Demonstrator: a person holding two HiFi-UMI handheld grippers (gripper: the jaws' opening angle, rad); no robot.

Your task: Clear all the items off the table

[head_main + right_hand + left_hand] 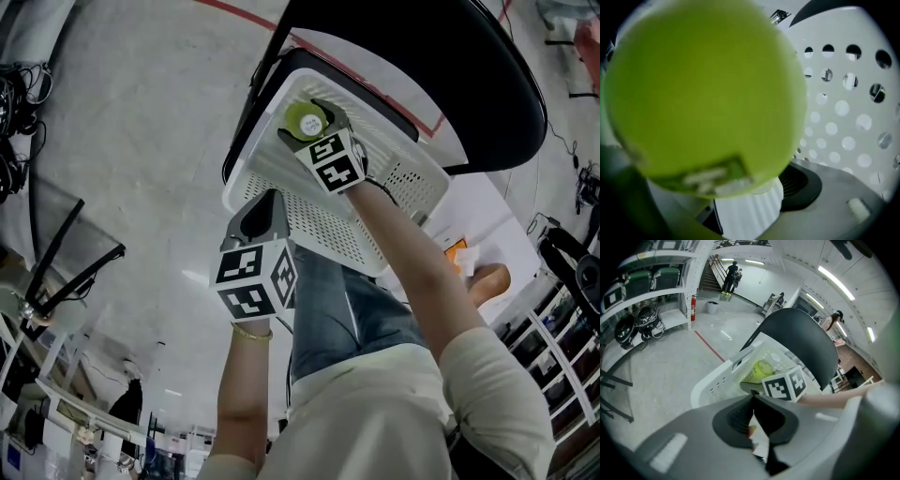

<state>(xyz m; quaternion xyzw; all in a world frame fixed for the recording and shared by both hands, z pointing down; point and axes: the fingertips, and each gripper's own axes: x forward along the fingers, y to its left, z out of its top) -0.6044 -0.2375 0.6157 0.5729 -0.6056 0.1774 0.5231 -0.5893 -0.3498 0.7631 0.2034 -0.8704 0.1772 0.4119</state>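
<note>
I see one lime-green round container point(302, 120) with a small pale label on its flat end. It is inside the white perforated plastic basket point(328, 230), towards the far wall. In the right gripper view its green face fills most of the frame, blurred, with a label strip at the lower edge. I cannot tell whether it rests on the basket floor.

I see a white perforated plastic laundry basket point(323, 230) sitting on the seat of a black plastic chair point(450, 66), which stands on a pale grey concrete floor point(141, 141) crossed by a thin red painted line point(246, 13). Inside the basket, near its far end, is a lime-green round-lidded container point(303, 120).
</note>
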